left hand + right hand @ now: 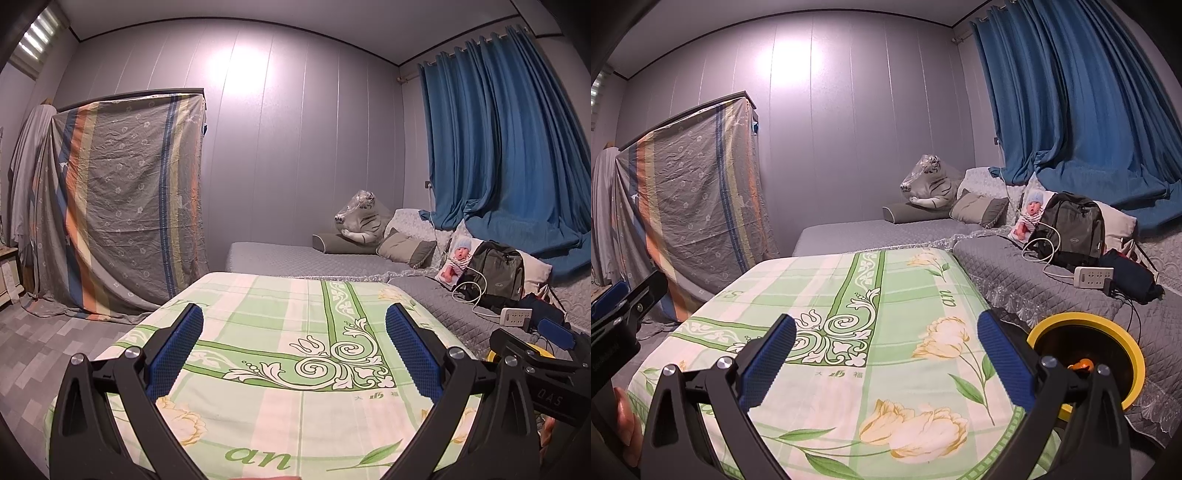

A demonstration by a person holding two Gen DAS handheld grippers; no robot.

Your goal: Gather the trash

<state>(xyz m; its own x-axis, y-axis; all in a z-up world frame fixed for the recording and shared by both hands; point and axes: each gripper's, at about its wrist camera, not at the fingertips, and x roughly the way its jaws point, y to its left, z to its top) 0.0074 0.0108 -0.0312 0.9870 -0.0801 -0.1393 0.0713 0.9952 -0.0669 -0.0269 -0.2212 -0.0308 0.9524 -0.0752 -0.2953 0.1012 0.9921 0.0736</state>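
My left gripper is open and empty, held above a table covered by a green floral cloth. My right gripper is open and empty over the same cloth. A black bin with a yellow rim stands right of the table, beside my right gripper; something orange lies inside it. The bin's rim also shows in the left wrist view, behind the right gripper. No loose trash shows on the cloth.
A grey quilted bed lies to the right with a backpack, a power strip, a doll, pillows and a plush tiger. Blue curtains hang behind. A sheet-covered cabinet stands at the left.
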